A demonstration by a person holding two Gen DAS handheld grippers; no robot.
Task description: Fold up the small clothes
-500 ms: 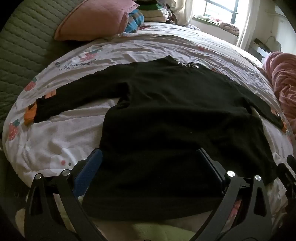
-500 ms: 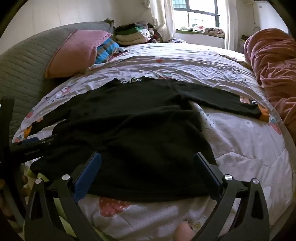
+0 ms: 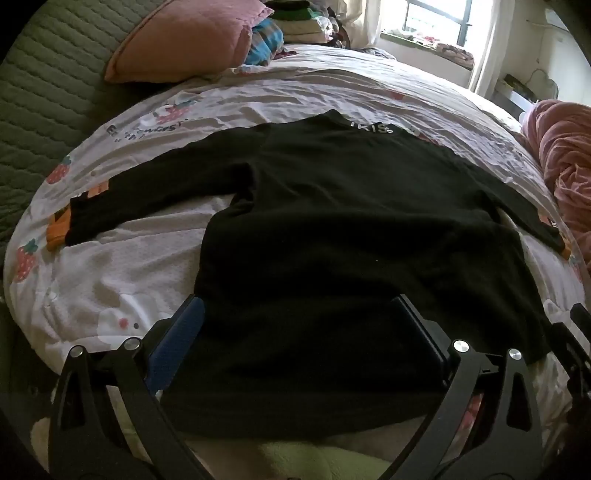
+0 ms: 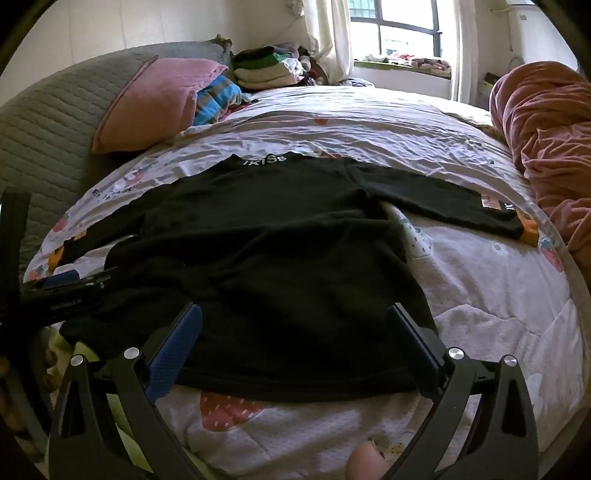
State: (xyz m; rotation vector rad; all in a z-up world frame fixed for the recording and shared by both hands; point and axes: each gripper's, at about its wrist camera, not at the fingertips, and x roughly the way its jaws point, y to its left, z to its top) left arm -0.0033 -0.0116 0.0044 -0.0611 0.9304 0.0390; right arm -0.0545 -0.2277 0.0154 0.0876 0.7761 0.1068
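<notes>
- While both grippers hang tilted down over the near edge of the bed, a black long-sleeved top lies flat on the strawberry-print quilt, its hem nearest them and its collar with white lettering at the far end.
- Left gripper: jaws spread wide, nothing between the pads; the blue-padded finger sits just outside the top's left side seam, the other finger over the black cloth near the hem. I cannot tell whether either tip touches the fabric.
- Right gripper: jaws equally wide and holding nothing, both fingers standing over the hem's right half, with the hem edge running just below the tips.
- From the right wrist view, the left gripper shows at the left, by the top's lower left corner.
- Ahead and left of the left gripper, one sleeve stretches out with an orange cuff; ahead and right of the right gripper, the other sleeve reaches toward a rumpled pink blanket.
- Far beyond both: a pink pillow, a stack of folded clothes and a window.
</notes>
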